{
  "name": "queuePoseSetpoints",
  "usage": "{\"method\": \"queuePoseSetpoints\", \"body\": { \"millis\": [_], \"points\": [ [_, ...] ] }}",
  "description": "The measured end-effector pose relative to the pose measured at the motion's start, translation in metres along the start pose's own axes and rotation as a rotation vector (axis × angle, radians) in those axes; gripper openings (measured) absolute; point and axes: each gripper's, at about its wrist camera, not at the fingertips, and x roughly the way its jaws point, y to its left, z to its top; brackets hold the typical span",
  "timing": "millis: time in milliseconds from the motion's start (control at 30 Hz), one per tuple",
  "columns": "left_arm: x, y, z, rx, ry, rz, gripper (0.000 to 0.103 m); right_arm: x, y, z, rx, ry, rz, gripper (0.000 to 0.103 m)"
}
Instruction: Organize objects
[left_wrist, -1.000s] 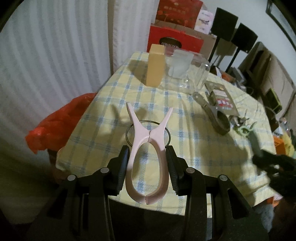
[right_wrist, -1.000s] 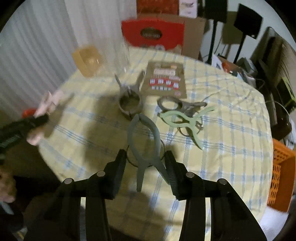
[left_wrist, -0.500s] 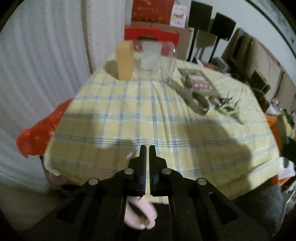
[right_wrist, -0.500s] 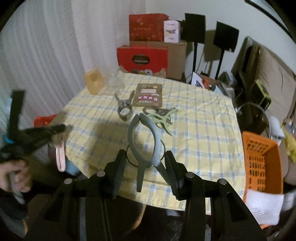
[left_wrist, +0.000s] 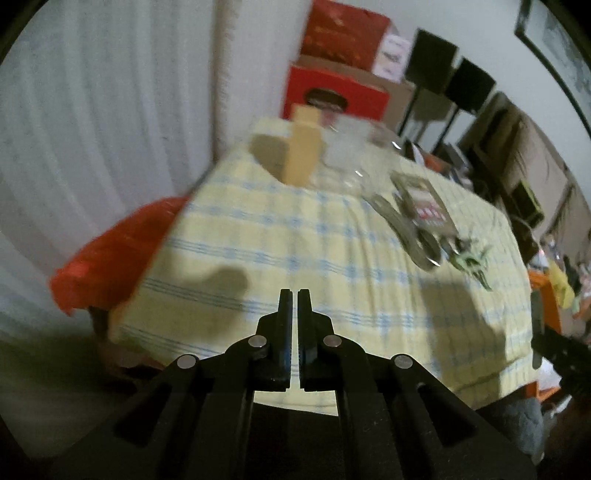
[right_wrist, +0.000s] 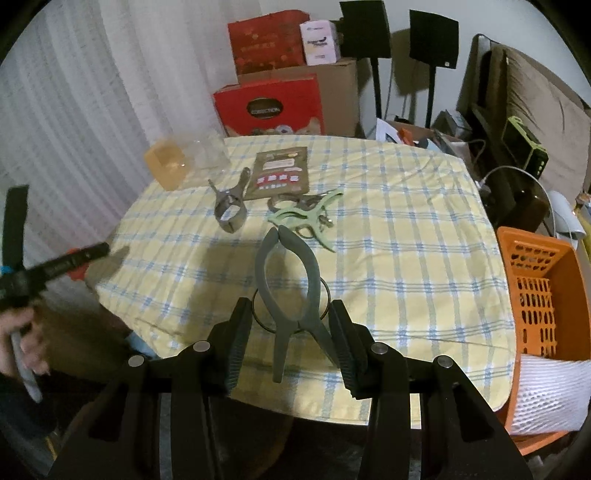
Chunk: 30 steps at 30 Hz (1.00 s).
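A bench (right_wrist: 406, 236) draped in a yellow-and-blue checked cloth fills both views. The right gripper (right_wrist: 291, 332) pinches a large grey-blue plastic clothes clip (right_wrist: 286, 273) above the bench's near edge. The left gripper (left_wrist: 294, 295), pressed together and empty, hovers over the near left corner. Grey (right_wrist: 229, 206) and pale green clips (right_wrist: 306, 218) lie beside a brown card packet (right_wrist: 282, 170) mid-bench; the near half is bare. An orange slotted basket (right_wrist: 539, 291) stands off the right edge.

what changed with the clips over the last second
The left gripper lost the pink clip: its jaws closed to shut and now hold nothing. The right gripper stays clamped on the grey clip. The clips on the tablecloth have not moved.
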Motion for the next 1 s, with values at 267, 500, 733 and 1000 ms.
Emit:
{"method": "queuePoseSetpoints", "body": {
  "millis": [267, 500, 733, 1000],
  "points": [
    [-0.007, 0.065, -0.004, -0.057, 0.018, 0.043, 0.002, 0.017, 0.007, -0.002, -0.034, 0.035, -0.013, 0.043],
    [-0.001, 0.096, -0.039, -0.058, 0.079, -0.05, 0.002, 0.036, -0.005, -0.003, -0.02, 0.071, -0.033, 0.044],
    [0.007, 0.079, -0.078, 0.252, 0.302, -0.153, 0.008, 0.046, -0.024, 0.0, 0.007, 0.106, -0.06, 0.044],
    [0.075, 0.045, -0.175, 0.56, 0.704, -0.178, 0.07, 0.059, -0.018, 0.004, -0.011, 0.129, -0.067, 0.044]
  ]
}}
